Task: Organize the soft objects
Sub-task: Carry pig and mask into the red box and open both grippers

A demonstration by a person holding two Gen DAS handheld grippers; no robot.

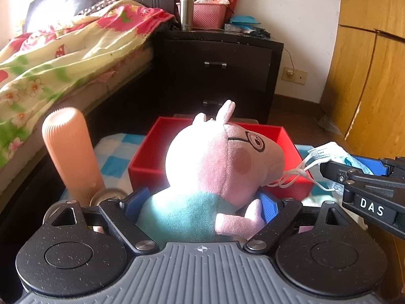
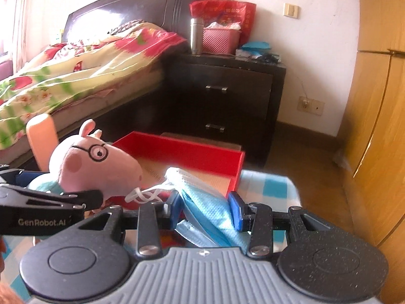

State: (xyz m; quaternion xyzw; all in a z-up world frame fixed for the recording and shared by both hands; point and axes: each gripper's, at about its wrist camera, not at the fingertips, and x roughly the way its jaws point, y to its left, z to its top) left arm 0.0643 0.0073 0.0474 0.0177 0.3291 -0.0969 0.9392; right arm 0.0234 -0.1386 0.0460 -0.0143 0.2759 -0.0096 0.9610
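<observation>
Beyond both grippers, at twelve o'clock, sits the red box [image 1: 286, 136] on a blue checked cloth [image 1: 114, 152]. The left gripper [image 1: 202, 202] clamps the pig plush [image 1: 217, 157] by its teal body, jaws spread fairly wide around it, head toward one o'clock. The right gripper [image 2: 206, 209] pinches a blue face mask [image 2: 215, 207] between narrower jaws; its white ear loops [image 2: 144, 193] seem to touch the plush's snout.

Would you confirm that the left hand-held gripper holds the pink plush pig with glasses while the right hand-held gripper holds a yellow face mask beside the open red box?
Not quite: the face mask is light blue, not yellow, as the right wrist view shows. The left hand-held gripper does hold the pink plush pig with glasses, and the right hand-held gripper holds the mask beside the open red box.
</observation>
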